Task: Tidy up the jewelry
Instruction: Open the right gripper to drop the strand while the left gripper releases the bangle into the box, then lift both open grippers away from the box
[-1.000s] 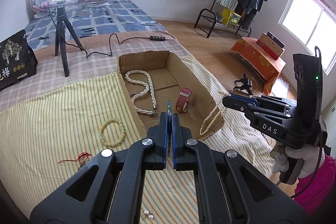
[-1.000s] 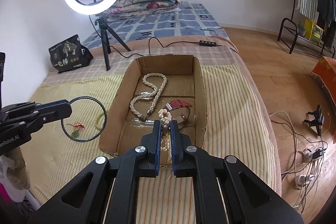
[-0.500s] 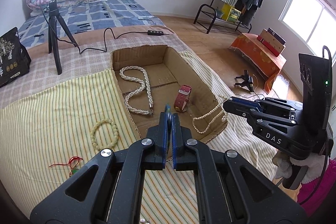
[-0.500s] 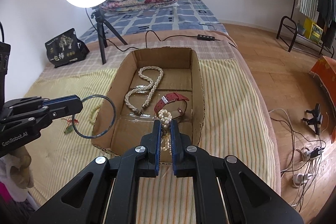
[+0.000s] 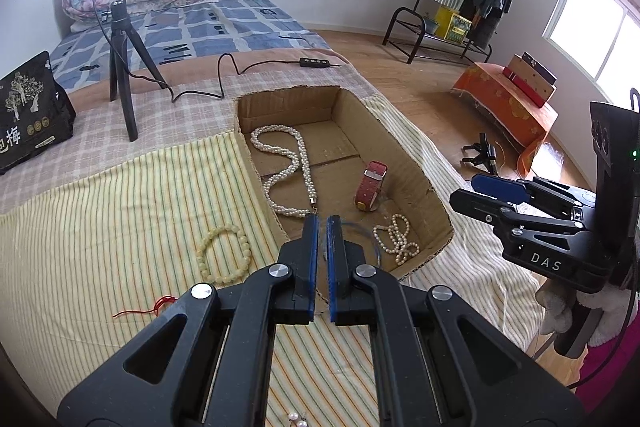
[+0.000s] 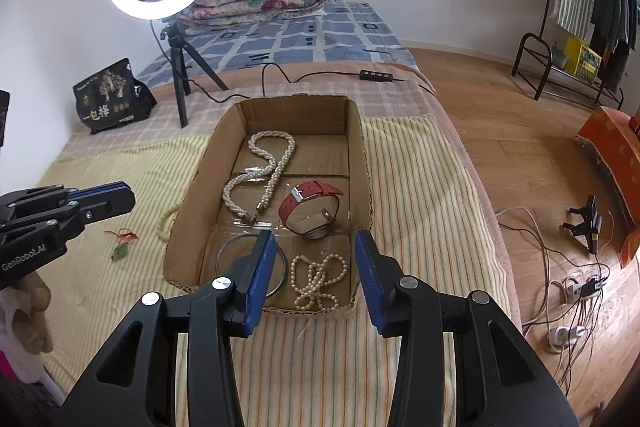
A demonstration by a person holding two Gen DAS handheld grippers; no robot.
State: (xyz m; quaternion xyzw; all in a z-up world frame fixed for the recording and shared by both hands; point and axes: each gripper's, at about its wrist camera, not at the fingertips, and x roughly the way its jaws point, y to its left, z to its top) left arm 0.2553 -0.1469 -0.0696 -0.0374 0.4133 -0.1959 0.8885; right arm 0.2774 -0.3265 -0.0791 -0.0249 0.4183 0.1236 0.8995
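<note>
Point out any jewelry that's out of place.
Three pieces lie on the striped cloth outside the cardboard box: the pale bead bracelet, the red string charm and two loose pearls near the camera.

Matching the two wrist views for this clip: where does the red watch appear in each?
Left wrist: the red watch stands right of centre, inside the cardboard box, near its right wall.
Right wrist: the red watch sits just below centre, in the cardboard box, right of the long pearl necklace.
Shared landmark: the long pearl necklace, left of the watch in both.
</note>
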